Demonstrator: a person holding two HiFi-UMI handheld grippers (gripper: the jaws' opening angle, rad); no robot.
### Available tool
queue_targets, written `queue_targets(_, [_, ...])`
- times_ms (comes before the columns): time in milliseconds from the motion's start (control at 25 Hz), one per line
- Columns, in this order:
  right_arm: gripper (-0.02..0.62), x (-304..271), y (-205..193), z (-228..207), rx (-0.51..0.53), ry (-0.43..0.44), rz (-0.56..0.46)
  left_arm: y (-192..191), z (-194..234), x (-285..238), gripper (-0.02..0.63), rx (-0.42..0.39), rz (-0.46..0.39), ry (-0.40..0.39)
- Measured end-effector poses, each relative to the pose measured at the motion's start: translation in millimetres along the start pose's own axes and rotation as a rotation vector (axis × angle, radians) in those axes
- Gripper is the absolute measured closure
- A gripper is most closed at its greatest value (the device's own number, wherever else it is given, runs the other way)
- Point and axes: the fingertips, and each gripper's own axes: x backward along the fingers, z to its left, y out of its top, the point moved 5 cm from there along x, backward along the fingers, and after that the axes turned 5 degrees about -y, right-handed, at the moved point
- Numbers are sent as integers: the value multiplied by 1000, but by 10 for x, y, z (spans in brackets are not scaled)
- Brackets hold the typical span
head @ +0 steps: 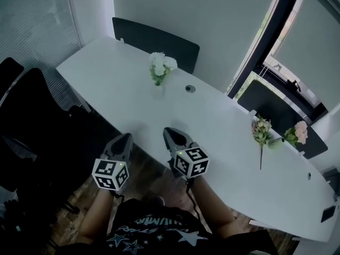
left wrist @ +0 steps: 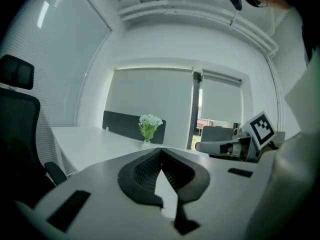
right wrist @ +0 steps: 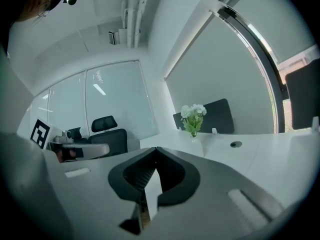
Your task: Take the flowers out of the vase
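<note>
Table (head: 122,84) first: a long white top runs out ahead of both grippers, with a dark chair (head: 154,39) at its far edge and a black office chair (head: 29,110) off to the left gripper's outer side.

The left gripper (head: 127,137) and the right gripper (head: 167,131) hang side by side at the near edge. Each has its jaws pressed together with nothing between them.

Ahead of them and well beyond their tips stands a small pale vase (head: 158,93) holding white flowers (head: 161,66) on green stems. The bunch stands upright, so I'd judge the stems want lifting straight up. From above, the right gripper looks nearer and more in line with it. The left gripper has the vase ahead and across toward its partner's side. Either would need its jaws spread before reaching the stems.

Two loose flowers, a pale sprig (head: 261,133) and a pink bloom (head: 298,133), lie on the table well off to the right gripper's outer side.
</note>
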Motion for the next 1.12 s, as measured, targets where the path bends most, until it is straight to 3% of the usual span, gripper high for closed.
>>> queue_targets(440, [592,-280,-6,-147,-2,-12,30,55,244,-299,597,2,9,-8])
queue_targets(1120, [594,-1183,313,-827,-21,-196,-15,249,1040,-1428,597,-21,41,-169])
